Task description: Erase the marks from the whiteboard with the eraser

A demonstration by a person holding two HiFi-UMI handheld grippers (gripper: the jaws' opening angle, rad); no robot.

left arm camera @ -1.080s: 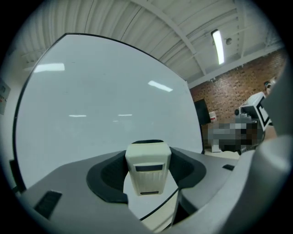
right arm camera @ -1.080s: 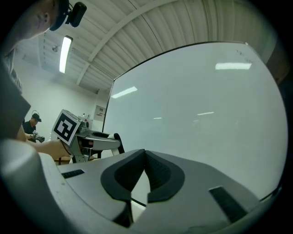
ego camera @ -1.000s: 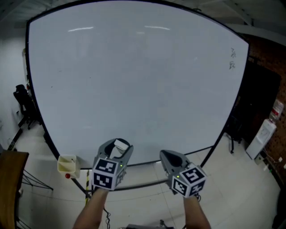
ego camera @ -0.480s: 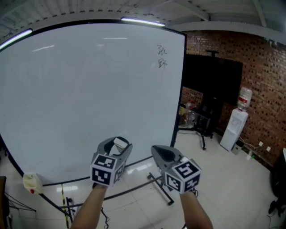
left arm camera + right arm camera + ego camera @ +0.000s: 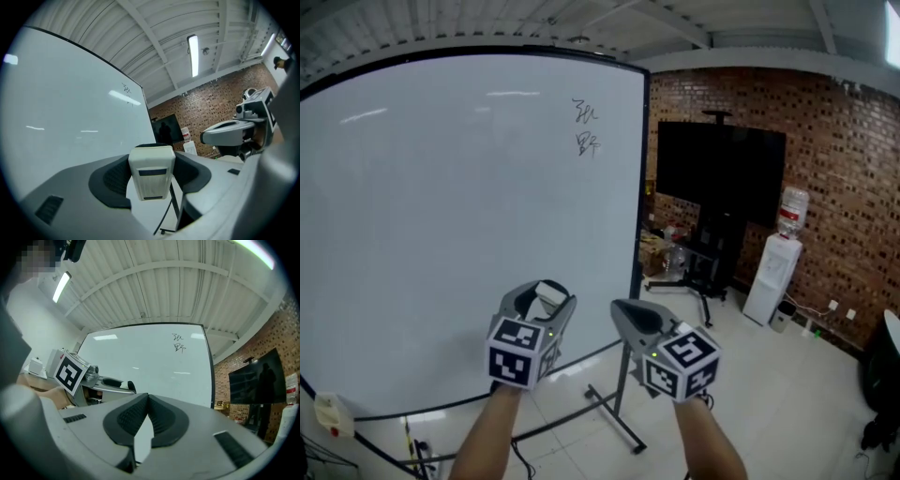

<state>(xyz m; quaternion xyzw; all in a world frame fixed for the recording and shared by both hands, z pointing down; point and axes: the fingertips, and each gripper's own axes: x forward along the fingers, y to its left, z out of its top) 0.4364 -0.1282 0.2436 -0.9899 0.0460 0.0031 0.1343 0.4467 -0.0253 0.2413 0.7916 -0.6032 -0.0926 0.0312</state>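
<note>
The left tool point(image 5: 542, 302) is clamped on the eraser point(image 5: 151, 171), its far end turned toward the whiteboard point(image 5: 441, 234), likely ready for rubbing. The marks point(image 5: 586, 129) sit near the whiteboard's upper right corner, well above the eraser, which does not touch the board. The right tool point(image 5: 147, 401), jaws together on nothing, hangs idle before the whiteboard's lower edge
</note>
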